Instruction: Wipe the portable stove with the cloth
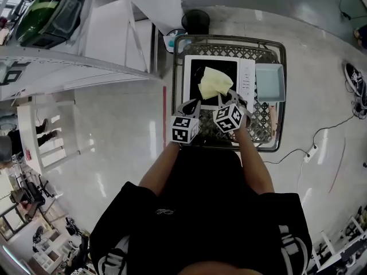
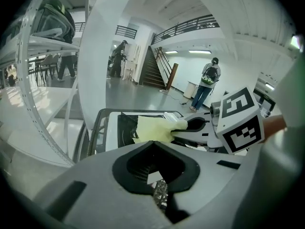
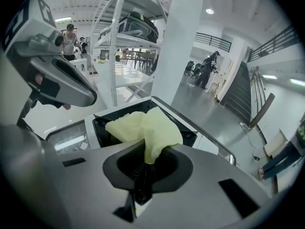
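Over the wire-mesh cart (image 1: 264, 119), clamps the right gripper (image 3: 145, 171) fully shut on a pinched corner of the pale yellow cloth (image 3: 143, 128), soft and crumpled, with loose folds spread over the black square top of the white, boxy portable stove (image 1: 245, 76) seated in the cart beside a shallow pale-blue rectangular tray (image 1: 269, 82). Holds the left gripper (image 2: 159, 194) just beside the right, jaws drawn together on nothing, above bare metal mesh.
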Demonstrator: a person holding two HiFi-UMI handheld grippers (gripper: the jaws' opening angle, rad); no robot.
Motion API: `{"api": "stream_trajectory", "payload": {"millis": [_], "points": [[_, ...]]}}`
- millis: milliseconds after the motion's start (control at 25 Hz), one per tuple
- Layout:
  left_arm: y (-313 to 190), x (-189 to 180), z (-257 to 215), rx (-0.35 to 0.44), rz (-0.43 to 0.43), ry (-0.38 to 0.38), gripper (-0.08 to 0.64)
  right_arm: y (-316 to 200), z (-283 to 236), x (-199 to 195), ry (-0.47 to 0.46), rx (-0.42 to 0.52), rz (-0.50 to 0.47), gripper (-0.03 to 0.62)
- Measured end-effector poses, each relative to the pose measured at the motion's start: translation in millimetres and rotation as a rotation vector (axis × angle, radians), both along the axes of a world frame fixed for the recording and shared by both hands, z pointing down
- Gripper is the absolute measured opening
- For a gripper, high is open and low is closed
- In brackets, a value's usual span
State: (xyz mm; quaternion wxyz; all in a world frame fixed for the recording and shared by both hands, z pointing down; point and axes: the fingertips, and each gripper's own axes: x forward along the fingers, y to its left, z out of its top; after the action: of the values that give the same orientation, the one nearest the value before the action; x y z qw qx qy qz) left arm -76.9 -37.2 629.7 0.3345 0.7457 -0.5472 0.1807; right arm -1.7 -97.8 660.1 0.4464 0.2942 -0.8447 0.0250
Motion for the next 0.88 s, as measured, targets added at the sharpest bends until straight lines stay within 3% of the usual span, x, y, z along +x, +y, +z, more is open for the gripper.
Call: {"api": "stream_trajectory", "payload": {"millis": [880], "points": [[-20,61,6,-0.014,0.081,0.002,0.017,-13,7,79,0.016,-0.012,0.098,0.025]]}}
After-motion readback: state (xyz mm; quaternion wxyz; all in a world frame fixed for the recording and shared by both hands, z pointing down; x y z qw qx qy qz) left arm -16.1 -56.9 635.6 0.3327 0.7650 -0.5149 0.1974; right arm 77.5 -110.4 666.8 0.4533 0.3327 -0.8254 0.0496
